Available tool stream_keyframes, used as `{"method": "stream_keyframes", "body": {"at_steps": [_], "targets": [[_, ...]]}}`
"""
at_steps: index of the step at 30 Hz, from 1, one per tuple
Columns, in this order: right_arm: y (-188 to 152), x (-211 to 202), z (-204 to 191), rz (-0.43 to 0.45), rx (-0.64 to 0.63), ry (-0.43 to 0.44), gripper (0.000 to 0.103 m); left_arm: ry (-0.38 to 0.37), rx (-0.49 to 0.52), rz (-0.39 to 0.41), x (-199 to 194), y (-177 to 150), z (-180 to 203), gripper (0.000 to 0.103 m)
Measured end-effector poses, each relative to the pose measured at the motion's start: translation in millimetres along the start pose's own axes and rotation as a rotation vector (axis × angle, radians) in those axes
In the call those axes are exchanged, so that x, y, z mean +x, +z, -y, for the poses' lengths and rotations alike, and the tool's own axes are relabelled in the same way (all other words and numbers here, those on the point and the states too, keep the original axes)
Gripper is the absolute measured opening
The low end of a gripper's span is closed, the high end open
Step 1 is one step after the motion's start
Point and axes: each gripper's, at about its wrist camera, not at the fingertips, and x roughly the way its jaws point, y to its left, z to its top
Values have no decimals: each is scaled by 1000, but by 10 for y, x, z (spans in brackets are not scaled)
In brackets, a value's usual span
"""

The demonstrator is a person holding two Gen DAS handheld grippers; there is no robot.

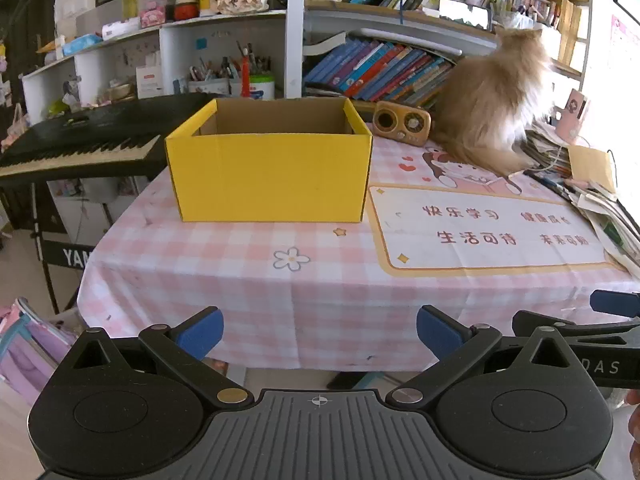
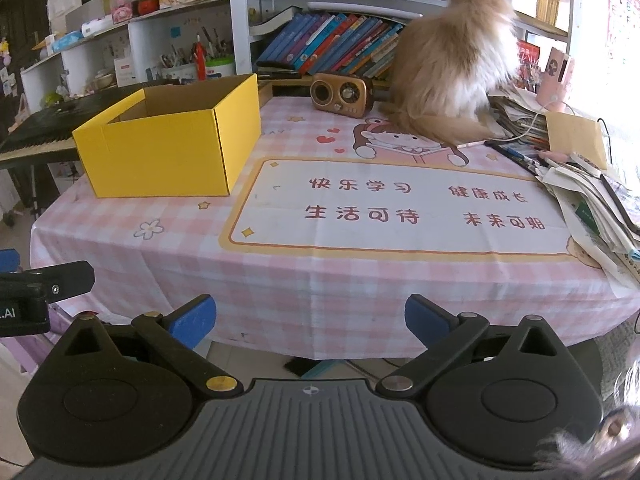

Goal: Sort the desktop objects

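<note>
- An open-topped yellow cardboard box, brown inside, stands upright on a desk covered with a pink-and-white checked cloth; from here its inside looks empty.
- The left hand-held gripper, with blue pads, hangs at the desk's near edge with its jaws spread wide and nothing between them; the box lies straight ahead, well apart.
- The right hand-held gripper is likewise wide open and empty; the box sits ahead to its left.
- A fluffy ginger cat sits at the back beside a small brown retro radio.
- Loose papers pile at the right edge.
</note>
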Motion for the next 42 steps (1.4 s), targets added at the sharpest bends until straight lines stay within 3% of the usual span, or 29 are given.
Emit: {"method": "stream_keyframes", "body": {"at_steps": [29, 42], "targets": [[-25, 11, -17, -7, -4, 1, 102, -10, -4, -17, 23, -29, -10, 103], [-15, 22, -20, -11, -4, 0, 102, -53, 11, 2, 24, -16, -4, 103]]}}
